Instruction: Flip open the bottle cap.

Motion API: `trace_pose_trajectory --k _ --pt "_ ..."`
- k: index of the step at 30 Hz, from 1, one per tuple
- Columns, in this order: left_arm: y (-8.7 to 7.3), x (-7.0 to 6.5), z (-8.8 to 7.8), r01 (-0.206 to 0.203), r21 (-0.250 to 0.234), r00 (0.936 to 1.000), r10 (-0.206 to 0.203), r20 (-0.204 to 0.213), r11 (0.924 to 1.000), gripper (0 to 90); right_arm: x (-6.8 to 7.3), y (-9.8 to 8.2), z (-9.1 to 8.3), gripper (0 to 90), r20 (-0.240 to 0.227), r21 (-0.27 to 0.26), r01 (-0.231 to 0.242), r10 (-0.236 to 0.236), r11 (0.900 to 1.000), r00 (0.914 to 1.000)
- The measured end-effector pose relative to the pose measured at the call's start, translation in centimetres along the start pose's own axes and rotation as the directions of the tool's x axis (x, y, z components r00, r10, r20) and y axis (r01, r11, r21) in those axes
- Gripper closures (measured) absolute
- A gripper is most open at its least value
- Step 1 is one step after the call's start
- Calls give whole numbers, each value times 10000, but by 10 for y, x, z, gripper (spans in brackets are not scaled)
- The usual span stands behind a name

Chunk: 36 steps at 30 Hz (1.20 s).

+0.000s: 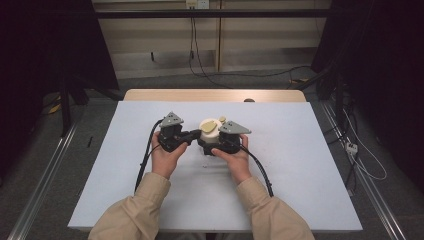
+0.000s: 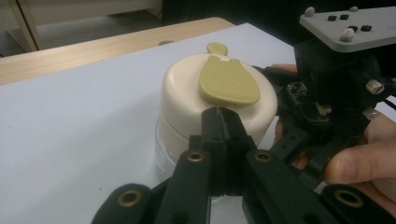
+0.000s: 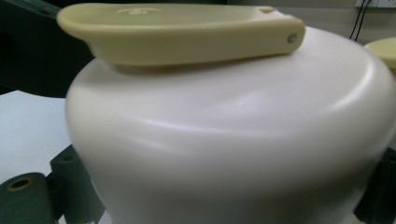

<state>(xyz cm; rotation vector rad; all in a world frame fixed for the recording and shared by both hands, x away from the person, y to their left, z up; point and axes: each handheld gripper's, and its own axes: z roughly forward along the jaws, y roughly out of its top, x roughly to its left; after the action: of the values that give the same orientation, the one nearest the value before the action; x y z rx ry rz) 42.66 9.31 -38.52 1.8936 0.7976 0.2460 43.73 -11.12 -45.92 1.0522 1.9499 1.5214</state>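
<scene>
A cream round-lidded container (image 1: 208, 134) (image 2: 184, 100) (image 3: 224, 130) stands mid-table, with a yellowish flat tab (image 1: 209, 125) (image 2: 229, 81) (image 3: 177, 30) lying on its lid. A small yellowish knob (image 2: 217, 47) (image 3: 384, 46) shows behind the tab. My left gripper (image 1: 194, 134) (image 2: 223, 115) is shut with nothing between its jaws, its tips against the lid's side just under the tab's front edge. My right gripper (image 1: 212, 145) (image 3: 224, 200) holds the container's body from the right, one jaw on each side.
A white sheet (image 1: 300, 165) covers the table, and a wooden strip (image 1: 215, 95) shows along the far edge. Black cables trail from both grippers toward the near edge. Metal rails run along the floor on both sides.
</scene>
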Motion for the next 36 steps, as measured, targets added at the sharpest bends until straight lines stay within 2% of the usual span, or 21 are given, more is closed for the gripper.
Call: trace_pose_trajectory --k 6,12,19,36 --pt "4 -1 0 -87 149 10000 87 5 9999 900 0 0 0 66 -2 -2 4 -4 10000 10000" --pt "5 -1 0 -6 94 10000 5 66 10000 900 0 0 0 66 -9 -19 2 -2 10000 10000" --pt "9 -3 0 -143 119 9999 142 81 9998 900 0 0 0 66 -8 -15 -7 7 10000 10000" --pt "16 -4 0 -132 -13 9999 132 105 9999 900 0 0 0 66 -7 -15 -30 30 10000 10000"
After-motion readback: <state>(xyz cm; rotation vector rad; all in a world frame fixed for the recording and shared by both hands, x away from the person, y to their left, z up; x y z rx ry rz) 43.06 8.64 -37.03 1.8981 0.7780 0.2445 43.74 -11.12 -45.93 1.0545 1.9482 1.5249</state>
